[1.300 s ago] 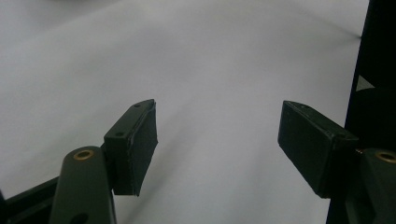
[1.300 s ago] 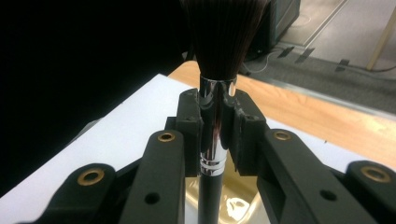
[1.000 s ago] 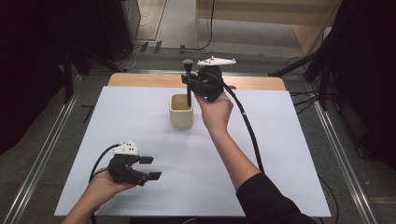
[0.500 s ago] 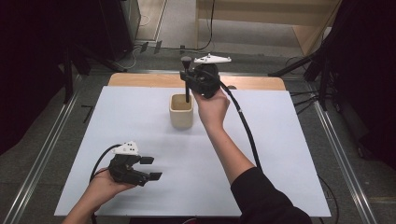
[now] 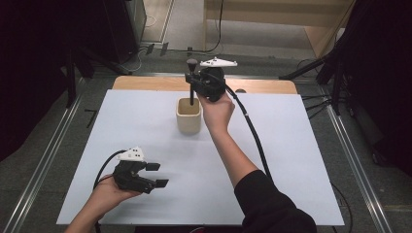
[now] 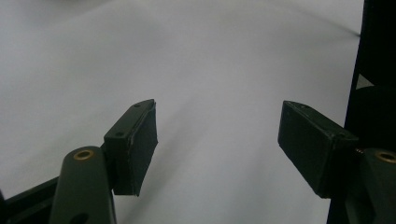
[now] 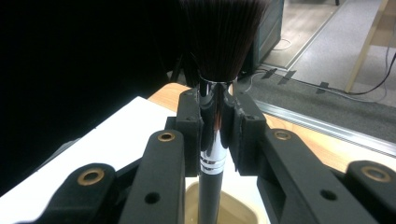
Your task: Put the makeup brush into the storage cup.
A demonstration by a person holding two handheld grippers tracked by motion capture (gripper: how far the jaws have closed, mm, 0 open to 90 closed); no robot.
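Checked right gripper (image 7: 215, 126): clenched on brush (image 5: 192, 92), pads squeezing the shiny ferrule just under the bristles. Held it upright directly above cup (image 5: 188, 116), bristles up, handle end dipping into cup mouth. Couldn't tell whether touching cup floor or wall.

Compared against the frames from a second back: barely moved. Put brush head perhaps a touch higher over cup, with same grip and same vertical. Saw cup unshifted, no tilt.

Checked left gripper (image 5: 156, 174): released, jaws wide apart, nothing between. Found it parked on bench (image 5: 291, 145), well in front of cup and to its left, toward the person. Stayed put too.

Read that as a slow, careful phase at the cup mouth rather than a transit: either the last of lowering brush into cup or the start of a lift-out. Couldn't settle which from so small a shift; leaned toward lift-out, given the slight rise.

Judged brush not yet free of cup, so any sideways move would risk dragging or tipping cup. Noted no steadying from left gripper on cup. Advised a straight vertical pull until handle end cleared the rim.
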